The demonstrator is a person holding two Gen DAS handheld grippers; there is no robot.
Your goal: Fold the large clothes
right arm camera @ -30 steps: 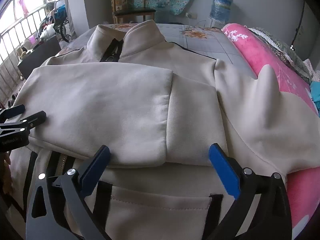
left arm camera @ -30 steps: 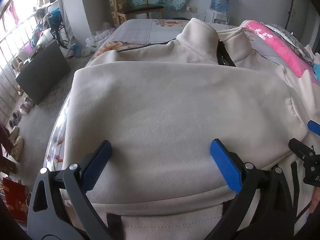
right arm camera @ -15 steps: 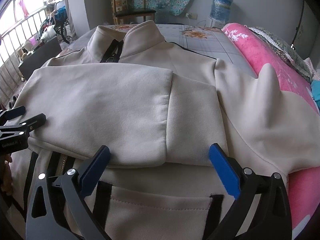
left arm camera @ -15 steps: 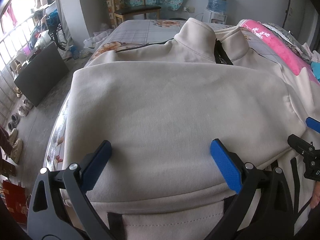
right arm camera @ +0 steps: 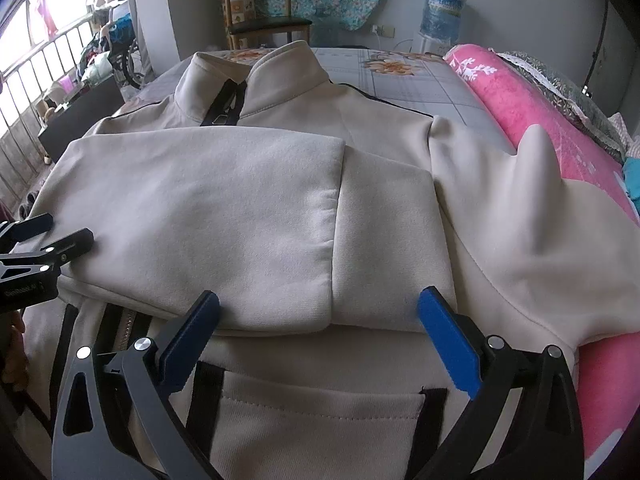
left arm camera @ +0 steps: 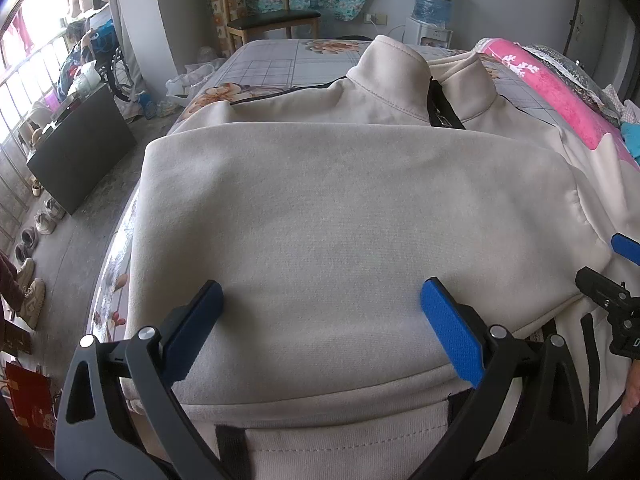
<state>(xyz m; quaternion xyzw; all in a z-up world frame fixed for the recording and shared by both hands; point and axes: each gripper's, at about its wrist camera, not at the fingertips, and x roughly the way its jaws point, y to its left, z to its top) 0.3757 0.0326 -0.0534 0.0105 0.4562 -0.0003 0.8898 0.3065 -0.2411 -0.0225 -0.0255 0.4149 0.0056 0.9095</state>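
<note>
Left tool (left arm camera: 320,292): spread wide, nothing between the fingers, low over the near edge of the folded sleeve (left arm camera: 340,208). Right tool (right arm camera: 318,298): likewise apart and empty, just above the cuff end of that sleeve.

Hardly any change over the last second. Both tools in nearly the same place, at most a slight creep of the left view; no shift in the cloth. Judging by that, sleeve fold laid down, let go and settled, with no slipping back. Likely next: the other sleeve (right arm camera: 520,240), not yet folded, sprawled out to the right and riding up against the pink blanket (right arm camera: 540,120).

Jacket (right arm camera: 360,128) flat on the bed (left arm camera: 280,60), front up, zip showing at the neck. Long axis straight away from both cameras: collar (left arm camera: 392,76) at the far end, standing up, and the pocket (right arm camera: 320,420) end nearest, under the tools. Folded sleeve crosswise to that axis, running from the left shoulder across the chest, cuff on the right half.
</note>
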